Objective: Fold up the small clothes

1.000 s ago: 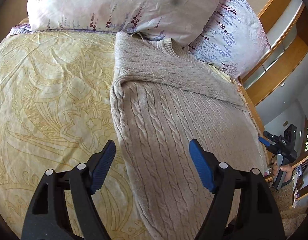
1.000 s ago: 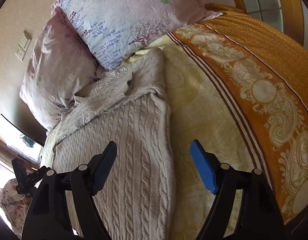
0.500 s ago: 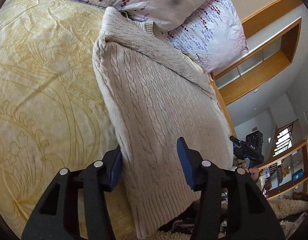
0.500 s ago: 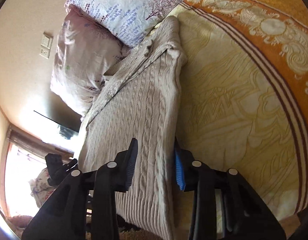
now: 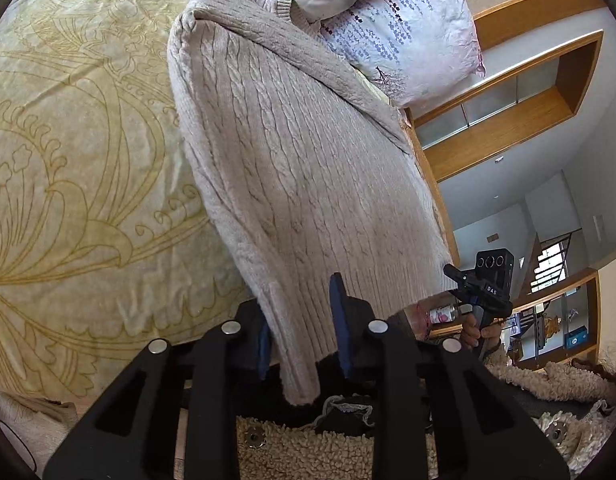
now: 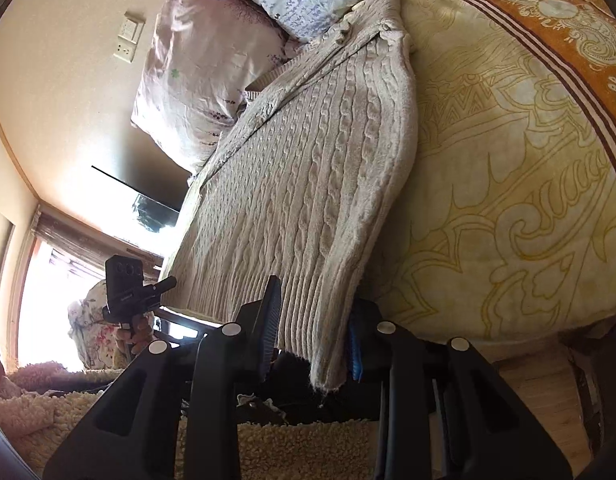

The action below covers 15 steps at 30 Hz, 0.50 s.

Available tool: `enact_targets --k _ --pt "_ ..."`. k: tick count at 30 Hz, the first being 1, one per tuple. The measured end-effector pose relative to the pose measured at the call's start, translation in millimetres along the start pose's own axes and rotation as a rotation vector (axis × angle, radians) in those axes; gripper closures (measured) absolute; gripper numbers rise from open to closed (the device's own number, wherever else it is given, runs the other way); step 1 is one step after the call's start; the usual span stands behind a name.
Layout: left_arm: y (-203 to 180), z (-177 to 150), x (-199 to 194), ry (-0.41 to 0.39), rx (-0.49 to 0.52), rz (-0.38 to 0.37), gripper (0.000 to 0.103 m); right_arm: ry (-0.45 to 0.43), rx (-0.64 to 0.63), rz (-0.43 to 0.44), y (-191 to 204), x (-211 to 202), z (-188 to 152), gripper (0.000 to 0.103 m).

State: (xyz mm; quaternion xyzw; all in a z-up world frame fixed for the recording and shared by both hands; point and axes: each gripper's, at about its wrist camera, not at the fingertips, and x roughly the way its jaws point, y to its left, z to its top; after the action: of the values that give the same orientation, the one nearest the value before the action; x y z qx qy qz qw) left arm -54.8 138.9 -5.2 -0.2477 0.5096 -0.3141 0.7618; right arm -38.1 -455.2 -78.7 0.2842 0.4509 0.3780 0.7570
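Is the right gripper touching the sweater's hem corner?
Touching. The right wrist view shows the right gripper with both pads against the sweater hem corner.

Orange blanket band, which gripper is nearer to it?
Right. The right gripper grips the sweater hem nearest the band; the left gripper grips the far corner. Both jaws have just been closing on it.

Sweater (image 5: 299, 168) chunky cable-knit wool, matt; bedspread (image 5: 79, 152) soft patterned cloth; pillow (image 5: 408, 28) crinkled cotton.
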Motion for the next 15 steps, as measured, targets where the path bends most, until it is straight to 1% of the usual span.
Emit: enact_targets --k 2,4,6,9,11,12,14,15 --pt "0 0 2 0.0 0.01 0.007 0.088 -0.005 -0.047 -0.022 6 2 -1 0.076" --pt "-2 0 2 -0.012 0.037 0.023 0.089 -0.024 -0.101 -0.048 12 4 -1 0.079" --pt "-9 -1 0 -0.035 0.092 0.066 0.089 -0.049 -0.144 -0.061 14 3 -2 0.086" --pt "-18 -3 1 -0.047 0.168 0.102 0.088 -0.103 -0.224 -0.082 21 0 -2 0.09" --pt "-18 -2 2 -0.03 0.171 0.113 0.088 -0.109 -0.233 -0.088 22 2 0 0.09" --pt "-16 -1 2 -0.017 0.154 0.11 0.089 -0.109 -0.233 -0.091 23 3 2 0.09" --pt "-10 0 1 -0.012 0.126 0.106 0.096 -0.116 -0.235 -0.102 24 4 5 0.092" --pt "-8 0 -1 -0.013 0.117 0.102 0.096 -0.125 -0.236 -0.102 25 4 6 0.094"
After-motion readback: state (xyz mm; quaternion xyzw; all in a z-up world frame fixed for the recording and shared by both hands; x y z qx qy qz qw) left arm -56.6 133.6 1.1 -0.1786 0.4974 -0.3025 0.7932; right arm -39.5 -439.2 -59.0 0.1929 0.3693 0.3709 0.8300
